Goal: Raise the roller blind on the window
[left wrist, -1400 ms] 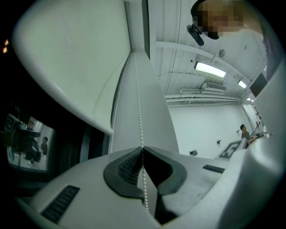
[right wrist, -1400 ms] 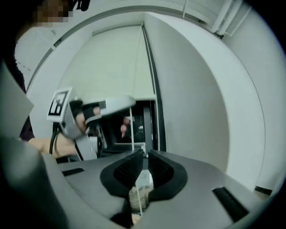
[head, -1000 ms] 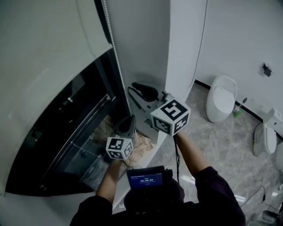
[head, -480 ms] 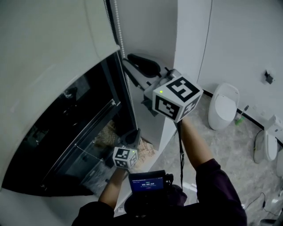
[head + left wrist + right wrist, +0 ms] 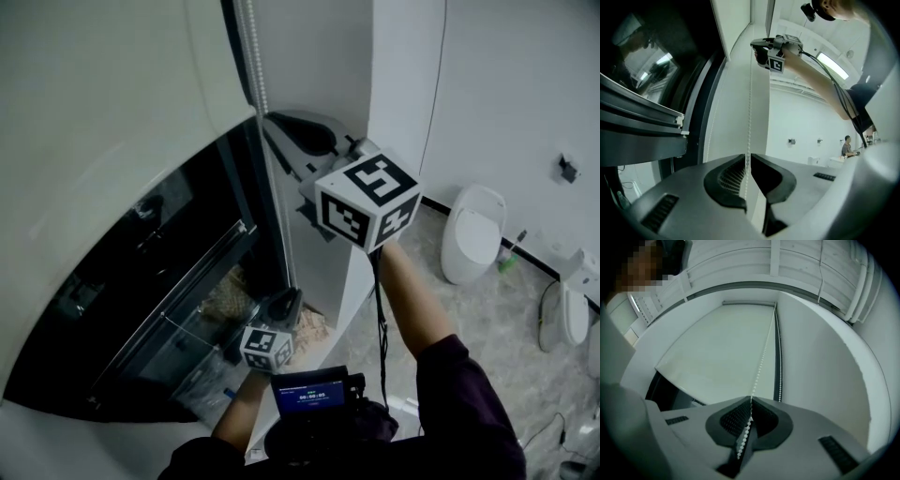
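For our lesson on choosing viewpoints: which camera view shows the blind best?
The right gripper view: nearly the whole blind shows, from top to bottom edge. The head view shows only its lower part, cropped. The left gripper view shows the chain but no blind that I can tell.

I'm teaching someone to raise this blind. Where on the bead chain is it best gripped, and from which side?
A free straight stretch of the bead chain, jaws closing across it from the room side: it hangs thin and vertical beside the window frame.
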`<action>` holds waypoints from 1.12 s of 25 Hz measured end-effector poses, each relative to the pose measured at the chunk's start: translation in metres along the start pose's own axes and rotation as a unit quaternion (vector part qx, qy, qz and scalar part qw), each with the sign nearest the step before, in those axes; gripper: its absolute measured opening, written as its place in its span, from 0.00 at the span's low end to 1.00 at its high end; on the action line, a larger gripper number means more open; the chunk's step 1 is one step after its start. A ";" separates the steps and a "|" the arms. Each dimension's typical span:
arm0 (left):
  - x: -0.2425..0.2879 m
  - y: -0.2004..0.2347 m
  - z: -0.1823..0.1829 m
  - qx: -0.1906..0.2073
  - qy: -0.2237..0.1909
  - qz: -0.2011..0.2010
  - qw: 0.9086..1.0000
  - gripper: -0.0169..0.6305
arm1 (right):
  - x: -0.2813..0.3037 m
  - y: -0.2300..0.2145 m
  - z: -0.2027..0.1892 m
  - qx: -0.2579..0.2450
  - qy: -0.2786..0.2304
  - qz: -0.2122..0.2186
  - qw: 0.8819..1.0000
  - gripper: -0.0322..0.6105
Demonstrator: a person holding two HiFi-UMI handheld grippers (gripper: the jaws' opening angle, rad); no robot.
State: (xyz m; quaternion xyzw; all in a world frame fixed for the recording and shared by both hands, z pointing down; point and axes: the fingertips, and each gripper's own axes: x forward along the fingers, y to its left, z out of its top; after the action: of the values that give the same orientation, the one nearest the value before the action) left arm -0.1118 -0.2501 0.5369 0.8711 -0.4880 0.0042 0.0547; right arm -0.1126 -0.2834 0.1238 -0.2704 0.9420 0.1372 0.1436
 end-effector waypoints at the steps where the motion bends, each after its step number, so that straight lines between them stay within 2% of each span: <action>1: -0.002 0.002 0.004 0.001 -0.004 -0.001 1.000 0.05 | -0.002 -0.002 0.000 -0.006 -0.001 -0.004 1.000 0.08; 3: -0.006 0.007 0.024 -0.005 -0.020 0.002 1.000 0.05 | -0.007 -0.004 0.000 -0.012 -0.001 -0.009 1.000 0.08; 6: -0.009 0.012 0.075 -0.009 -0.063 0.001 0.998 0.05 | -0.011 -0.005 -0.003 -0.025 0.010 -0.011 1.000 0.08; 11: -0.012 0.013 0.176 0.021 -0.141 -0.008 0.990 0.05 | -0.018 -0.001 -0.031 -0.030 0.041 -0.007 0.999 0.08; 14: -0.011 0.009 0.217 0.045 -0.169 -0.014 0.985 0.05 | -0.023 0.001 -0.049 -0.022 0.051 -0.005 0.998 0.08; 18: -0.013 0.002 0.253 0.068 -0.193 -0.019 0.979 0.05 | -0.031 0.008 -0.076 -0.019 0.075 0.000 0.997 0.08; 21: -0.013 -0.001 0.272 0.085 -0.201 -0.020 0.976 0.05 | -0.041 0.013 -0.112 -0.010 0.111 0.005 0.994 0.08; 28: 0.004 -0.003 0.301 0.115 -0.193 -0.031 0.974 0.05 | -0.067 0.042 -0.206 0.032 0.180 0.025 0.983 0.08</action>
State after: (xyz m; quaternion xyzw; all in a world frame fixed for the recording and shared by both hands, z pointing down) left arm -0.1209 -0.2814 0.2377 0.8707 -0.4582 -0.1097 -0.1409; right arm -0.1219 -0.2867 0.3438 -0.2627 0.9628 0.0592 -0.0230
